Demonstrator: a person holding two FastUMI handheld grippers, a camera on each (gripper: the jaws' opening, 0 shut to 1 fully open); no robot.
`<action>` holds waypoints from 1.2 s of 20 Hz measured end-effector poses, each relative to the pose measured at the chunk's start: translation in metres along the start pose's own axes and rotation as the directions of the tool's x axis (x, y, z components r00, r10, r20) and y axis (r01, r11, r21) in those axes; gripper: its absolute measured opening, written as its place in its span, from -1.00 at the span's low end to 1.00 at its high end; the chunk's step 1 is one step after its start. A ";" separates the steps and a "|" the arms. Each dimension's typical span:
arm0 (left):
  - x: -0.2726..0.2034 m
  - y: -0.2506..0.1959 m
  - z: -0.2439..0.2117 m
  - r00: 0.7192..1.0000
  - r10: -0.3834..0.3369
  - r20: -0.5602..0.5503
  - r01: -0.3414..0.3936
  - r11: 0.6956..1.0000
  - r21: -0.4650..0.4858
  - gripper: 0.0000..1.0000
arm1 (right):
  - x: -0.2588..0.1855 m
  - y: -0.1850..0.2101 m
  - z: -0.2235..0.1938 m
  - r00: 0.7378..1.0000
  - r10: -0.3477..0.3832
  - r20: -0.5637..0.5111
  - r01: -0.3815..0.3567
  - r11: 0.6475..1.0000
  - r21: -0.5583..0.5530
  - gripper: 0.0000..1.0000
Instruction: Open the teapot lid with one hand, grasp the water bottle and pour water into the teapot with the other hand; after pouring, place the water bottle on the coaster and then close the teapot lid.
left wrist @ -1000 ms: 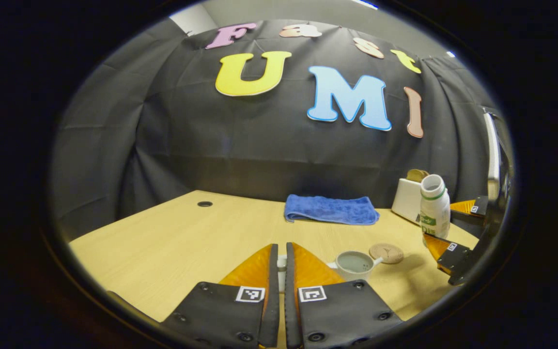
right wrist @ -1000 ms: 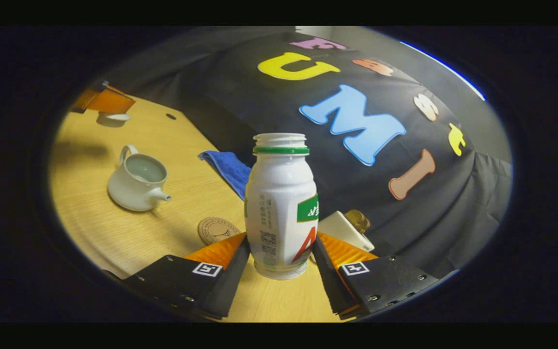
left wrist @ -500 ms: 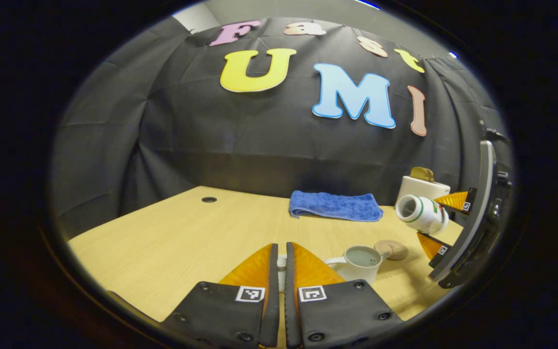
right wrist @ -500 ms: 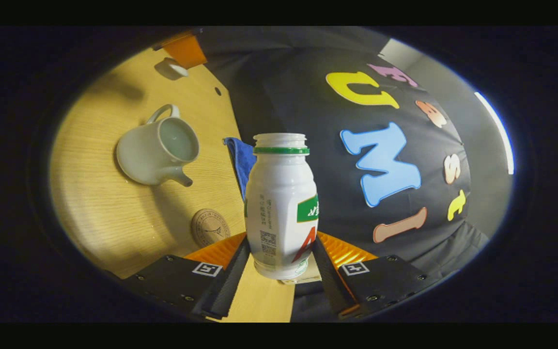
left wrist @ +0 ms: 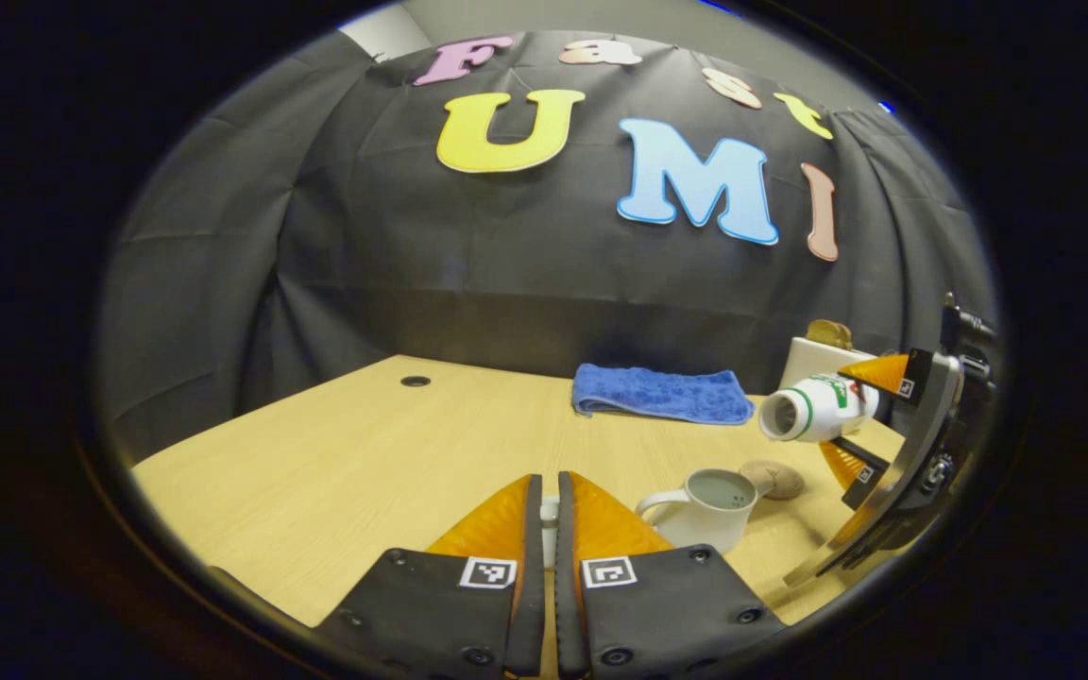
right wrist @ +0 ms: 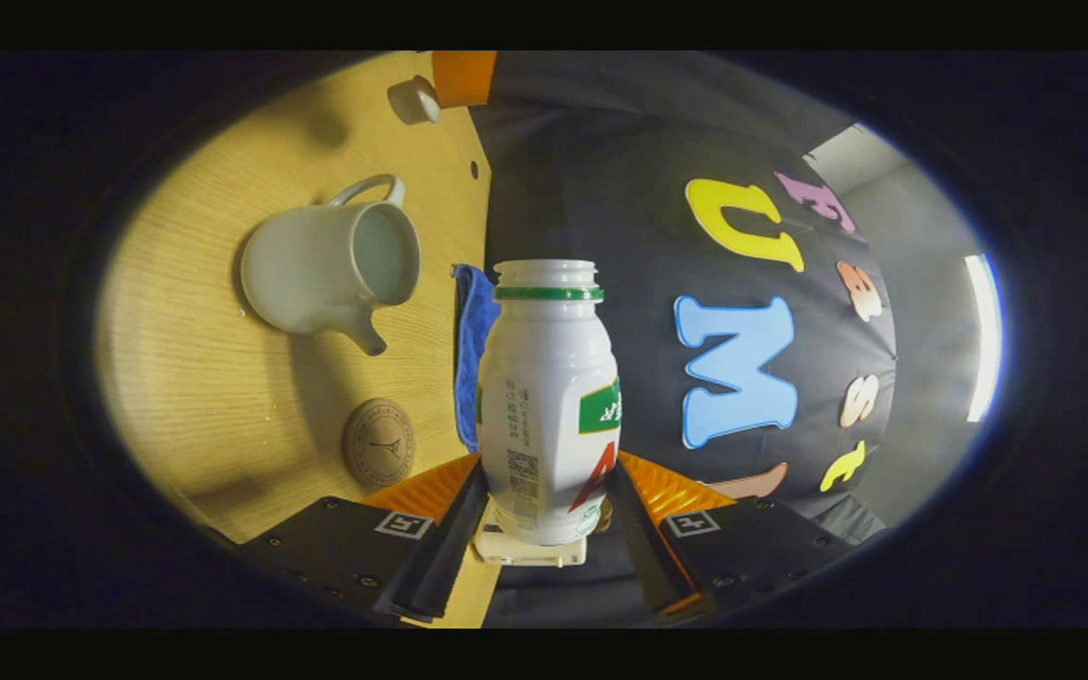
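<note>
A light wooden table [left wrist: 336,453] stood before black cloth. The right gripper [right wrist: 546,515] clamped both fingers on the capless water bottle [right wrist: 549,401], tipped sideways above the open teapot [left wrist: 709,496], coaster [left wrist: 775,479] beyond. Bottle label print was unreadable. The left gripper [left wrist: 547,529], nearly closed, pinched the lid [right wrist: 412,99], lifted left of the teapot.

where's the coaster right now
The coaster lies flat on the table, just right of the teapot in the left gripper view, below the tipped water bottle; nothing is on it.
</note>
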State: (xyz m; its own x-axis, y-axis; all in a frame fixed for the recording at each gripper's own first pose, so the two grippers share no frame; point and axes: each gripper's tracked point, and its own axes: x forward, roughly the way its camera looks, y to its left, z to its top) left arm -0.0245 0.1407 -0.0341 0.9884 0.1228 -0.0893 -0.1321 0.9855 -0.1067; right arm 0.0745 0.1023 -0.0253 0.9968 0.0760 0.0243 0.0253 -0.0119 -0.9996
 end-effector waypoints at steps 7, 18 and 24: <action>0.002 0.000 -0.005 1.000 -0.002 -0.010 0.002 1.000 -0.004 -0.77 | 0.003 -0.019 0.004 0.998 -0.045 0.034 0.048 0.994 -0.102 0.48; 0.004 0.000 -0.011 1.000 -0.004 -0.023 0.004 1.000 -0.010 -0.70 | 0.002 -0.022 0.008 0.997 -0.034 0.063 0.045 0.982 -0.185 0.48; 0.005 0.001 -0.011 1.000 -0.005 -0.027 0.004 1.000 -0.008 -0.77 | 0.003 -0.030 0.010 0.996 -0.056 0.073 0.070 0.977 -0.203 0.48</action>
State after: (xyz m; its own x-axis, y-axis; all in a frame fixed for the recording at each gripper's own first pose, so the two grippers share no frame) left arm -0.0207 0.1412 -0.0458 0.9866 0.1151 -0.1153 -0.1284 0.9850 -0.1152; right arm 0.0764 0.1125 0.0042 0.9856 0.1493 0.0790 0.1096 -0.2090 -0.9718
